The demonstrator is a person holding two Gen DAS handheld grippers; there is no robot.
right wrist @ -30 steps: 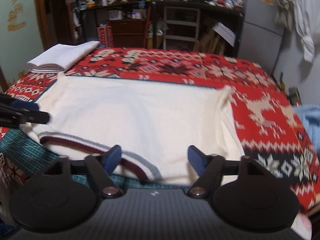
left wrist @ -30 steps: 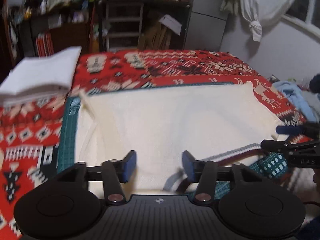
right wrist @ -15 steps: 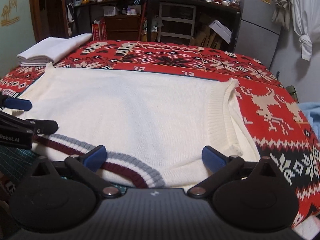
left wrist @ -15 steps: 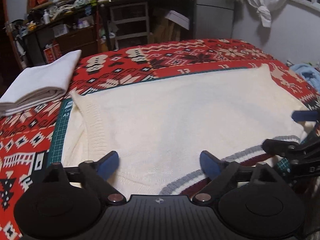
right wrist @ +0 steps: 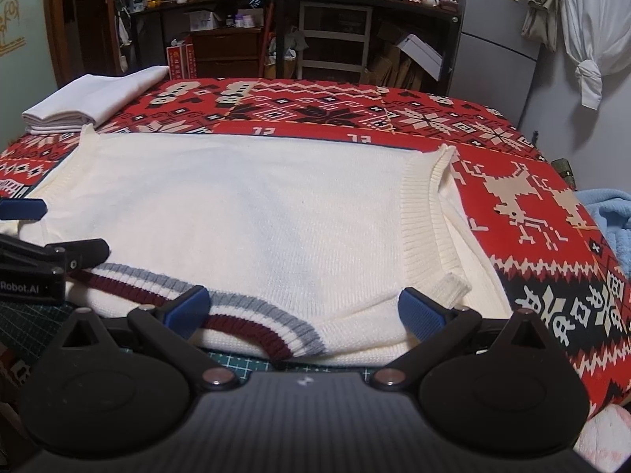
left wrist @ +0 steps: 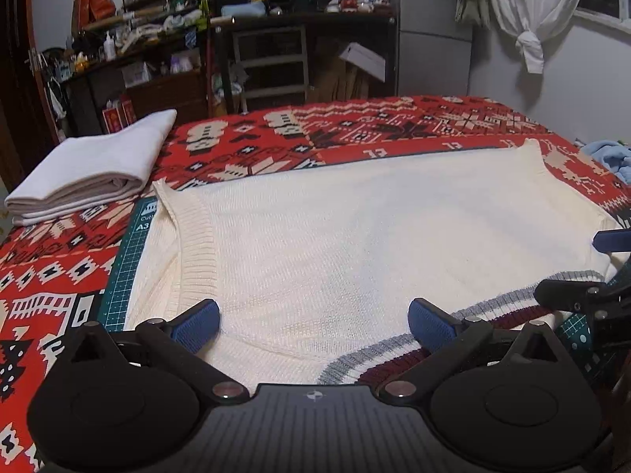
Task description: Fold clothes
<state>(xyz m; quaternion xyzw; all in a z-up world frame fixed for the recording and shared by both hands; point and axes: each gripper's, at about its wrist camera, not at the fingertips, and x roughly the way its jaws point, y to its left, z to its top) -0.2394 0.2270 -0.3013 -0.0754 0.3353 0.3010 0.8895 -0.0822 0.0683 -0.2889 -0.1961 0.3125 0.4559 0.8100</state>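
- My left gripper (left wrist: 313, 325) sits nearest, blue-padded fingers spread wide with nothing between them, low over the near edge of the cream knitted sweater vest (left wrist: 355, 244).
- My right gripper (right wrist: 301, 311) is the same: fingers parted, holding nothing, and the vest's V-neck trim of grey and maroon stripes (right wrist: 252, 315) runs just ahead of its left pad.
- From the right wrist camera I see the left gripper at the far left edge, over the striped trim; from the left wrist camera the right gripper pokes in at the far right.
- Under the vest's near edge a dark green gridded cutting mat (left wrist: 126, 260) shows, a strip of it also bare along the vest's left side.
- The vest lies flat and spread out, ribbed armhole bands (right wrist: 418, 213) on both sides, its two far corners pointing away from me.
- All of it rests on a red patterned blanket with reindeer and snowflake motifs (right wrist: 524, 197).
- Further back on the left, a folded white cloth stack (left wrist: 94, 165) sits on the blanket, clear of the vest.
- At the right edge, a pale blue fluffy fabric (right wrist: 611, 216) bunches beside the blanket.
- Beyond that, dark cluttered shelves (right wrist: 244, 8) and a knotted white curtain (left wrist: 528, 15).
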